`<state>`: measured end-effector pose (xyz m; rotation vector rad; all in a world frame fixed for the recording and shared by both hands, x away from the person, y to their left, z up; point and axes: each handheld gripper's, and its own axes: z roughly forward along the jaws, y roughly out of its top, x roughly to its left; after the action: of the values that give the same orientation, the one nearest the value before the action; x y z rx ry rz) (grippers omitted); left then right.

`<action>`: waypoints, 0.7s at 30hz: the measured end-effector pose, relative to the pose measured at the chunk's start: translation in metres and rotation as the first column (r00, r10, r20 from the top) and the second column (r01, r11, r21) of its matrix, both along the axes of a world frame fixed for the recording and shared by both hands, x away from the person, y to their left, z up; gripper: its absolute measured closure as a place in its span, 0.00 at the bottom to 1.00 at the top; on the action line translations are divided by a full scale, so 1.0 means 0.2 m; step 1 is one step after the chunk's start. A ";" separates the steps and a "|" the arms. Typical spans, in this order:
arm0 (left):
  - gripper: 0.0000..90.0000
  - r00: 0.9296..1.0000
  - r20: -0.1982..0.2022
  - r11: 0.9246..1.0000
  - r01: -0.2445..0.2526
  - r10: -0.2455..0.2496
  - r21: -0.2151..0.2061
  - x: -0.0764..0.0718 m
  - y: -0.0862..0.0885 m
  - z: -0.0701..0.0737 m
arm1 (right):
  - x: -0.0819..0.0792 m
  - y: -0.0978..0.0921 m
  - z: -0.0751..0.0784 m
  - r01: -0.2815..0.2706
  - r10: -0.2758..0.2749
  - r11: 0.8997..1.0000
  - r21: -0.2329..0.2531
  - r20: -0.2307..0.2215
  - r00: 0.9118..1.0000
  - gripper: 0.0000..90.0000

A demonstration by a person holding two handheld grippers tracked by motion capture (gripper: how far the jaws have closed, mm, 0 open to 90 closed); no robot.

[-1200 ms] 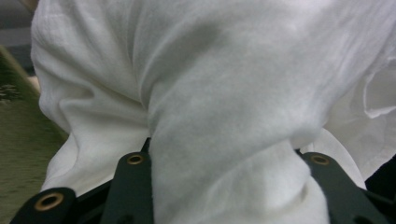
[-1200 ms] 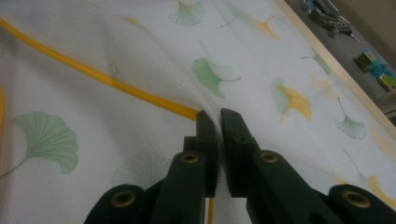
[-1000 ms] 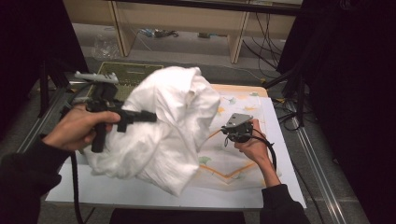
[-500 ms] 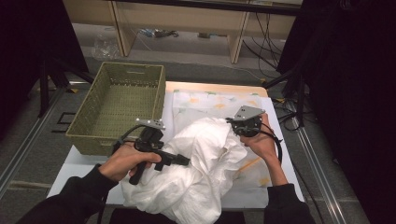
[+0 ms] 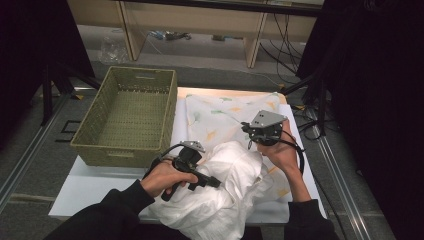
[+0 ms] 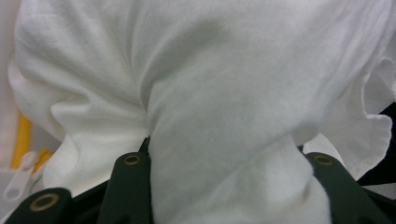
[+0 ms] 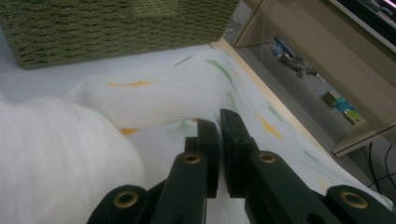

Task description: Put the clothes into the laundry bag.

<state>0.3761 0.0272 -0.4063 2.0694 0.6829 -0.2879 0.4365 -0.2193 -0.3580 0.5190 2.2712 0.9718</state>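
High view: a white garment (image 5: 227,192) lies bunched at the table's near edge, at about 6 o'clock from the printed cloth (image 5: 225,117) spread on the table (image 5: 90,187). Part of the bundle hangs over that edge. An empty basket (image 5: 125,115) stands at 9 o'clock from the cloth, just beside it.

Left gripper (image 5: 207,181): its jaws stand wide apart with a thick fold of the garment (image 6: 224,116) packed between them; whether they bear on the fabric cannot be told from the left gripper view.

Right gripper (image 5: 260,132): held at 1 o'clock from the bundle. In the right gripper view its jaws are nearly closed, a thin slit between them; whether a thin layer of white fabric is pinched there cannot be told.

Hazards, as judged:
- The overhanging part may drag the whole garment off the near edge if the left hold is loose.
- A lift by one bulky fold is likely to leave the rest trailing, so it may snag on the basket rim.
- The right jaws sit just above the printed cloth (image 7: 261,112); closing lower could catch that cloth with the garment and pull it out of place.
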 end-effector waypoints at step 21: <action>0.55 0.978 0.032 0.963 -0.208 0.206 0.169 0.28 -0.19 -0.15 | -0.06 0.08 0.05 -0.052 0.052 0.998 -0.041 0.013 0.999 0.98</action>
<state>0.4324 -0.0099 -0.4357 2.1378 0.9358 -0.0973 0.4247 -0.2023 -0.3476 0.4362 2.2970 0.9498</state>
